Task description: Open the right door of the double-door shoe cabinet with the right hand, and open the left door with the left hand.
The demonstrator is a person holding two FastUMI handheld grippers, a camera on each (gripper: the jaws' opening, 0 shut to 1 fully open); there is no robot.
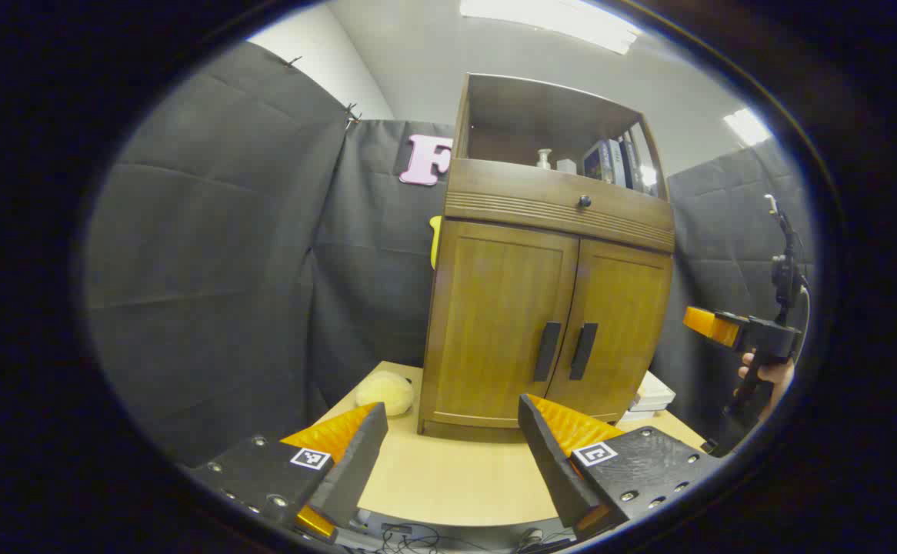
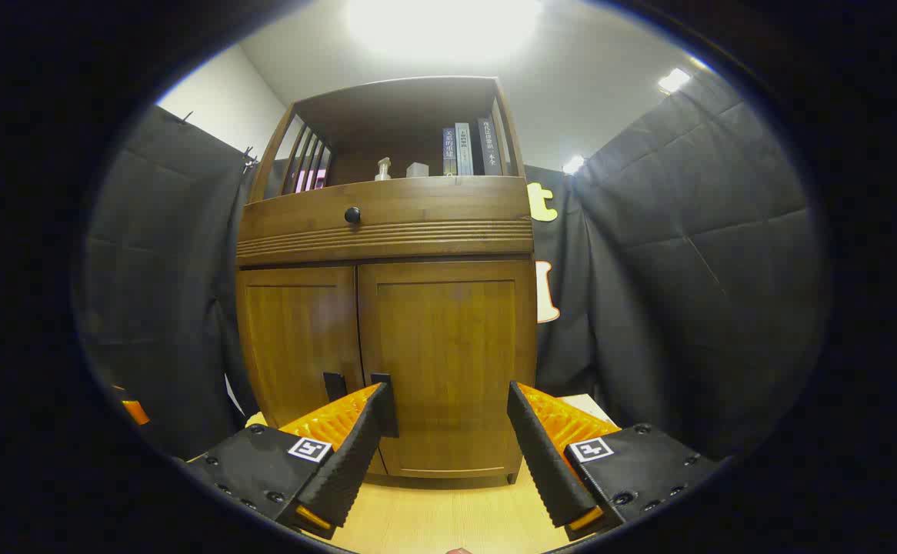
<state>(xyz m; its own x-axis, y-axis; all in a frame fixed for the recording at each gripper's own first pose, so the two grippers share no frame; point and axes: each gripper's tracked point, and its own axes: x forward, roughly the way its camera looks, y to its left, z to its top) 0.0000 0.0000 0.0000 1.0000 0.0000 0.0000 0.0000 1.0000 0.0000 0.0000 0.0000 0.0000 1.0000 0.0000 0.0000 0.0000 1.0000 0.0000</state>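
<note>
Facing the shut shoe cabinet (image 2: 387, 338), both tongs (image 1: 448, 438) (image 2: 442, 431) gape empty, the right door's handle (image 2: 384, 404) half-hidden.

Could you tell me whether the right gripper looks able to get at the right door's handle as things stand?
Probably yes: the right gripper is open, facing the shut right door, and nothing stands before its handle.

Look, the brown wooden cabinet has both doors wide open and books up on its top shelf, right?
Not quite. Both doors of the brown wooden cabinet are shut, as the right gripper view shows. The books do stand on the top shelf.
</note>
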